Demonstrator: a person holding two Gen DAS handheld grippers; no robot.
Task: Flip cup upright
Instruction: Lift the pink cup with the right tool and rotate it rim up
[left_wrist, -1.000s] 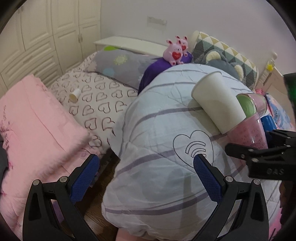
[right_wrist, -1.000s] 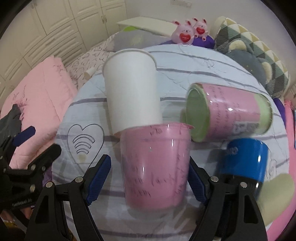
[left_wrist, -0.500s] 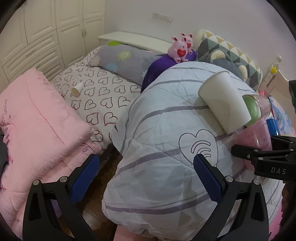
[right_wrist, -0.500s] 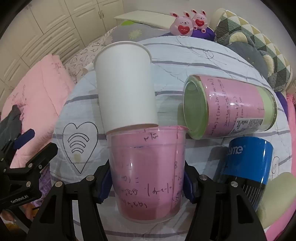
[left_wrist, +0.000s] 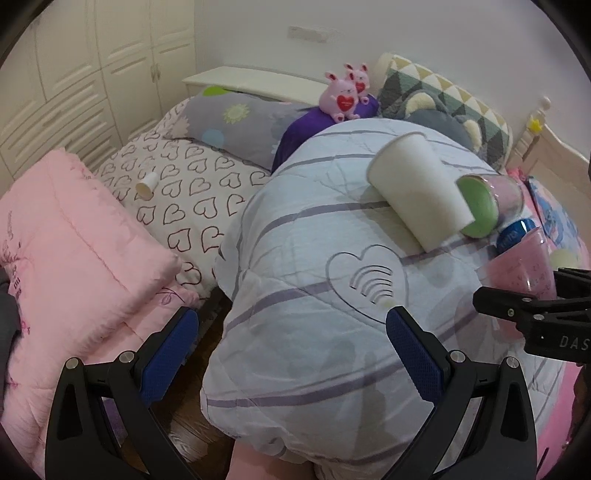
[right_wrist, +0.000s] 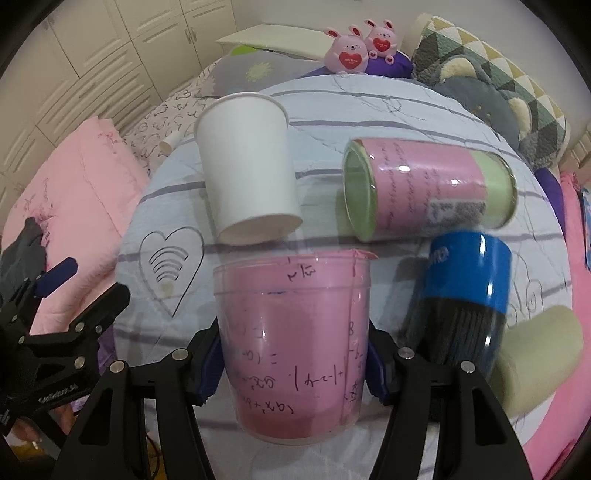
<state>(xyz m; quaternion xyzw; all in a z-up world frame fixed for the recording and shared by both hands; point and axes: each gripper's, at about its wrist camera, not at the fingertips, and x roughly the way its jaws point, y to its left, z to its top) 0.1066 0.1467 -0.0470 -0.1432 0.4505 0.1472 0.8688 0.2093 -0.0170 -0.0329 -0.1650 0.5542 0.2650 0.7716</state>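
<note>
Right gripper (right_wrist: 291, 363) clenched on the pink cup (right_wrist: 291, 347), blue pads pressed to both its sides; the cup sits near, over the striped quilt (right_wrist: 369, 110), rim toward the far side. Left gripper (left_wrist: 291, 343) released, jaws wide apart, nothing between them, hanging off the quilt's near left edge. White paper cup (right_wrist: 251, 170) lies on its side just beyond the pink one (touching or not, cannot tell). To the right lie a pink-and-green tumbler (right_wrist: 428, 192) and a blue cup (right_wrist: 469, 273). Two pink plush rabbits (right_wrist: 362, 48) sit at the far end.
</note>
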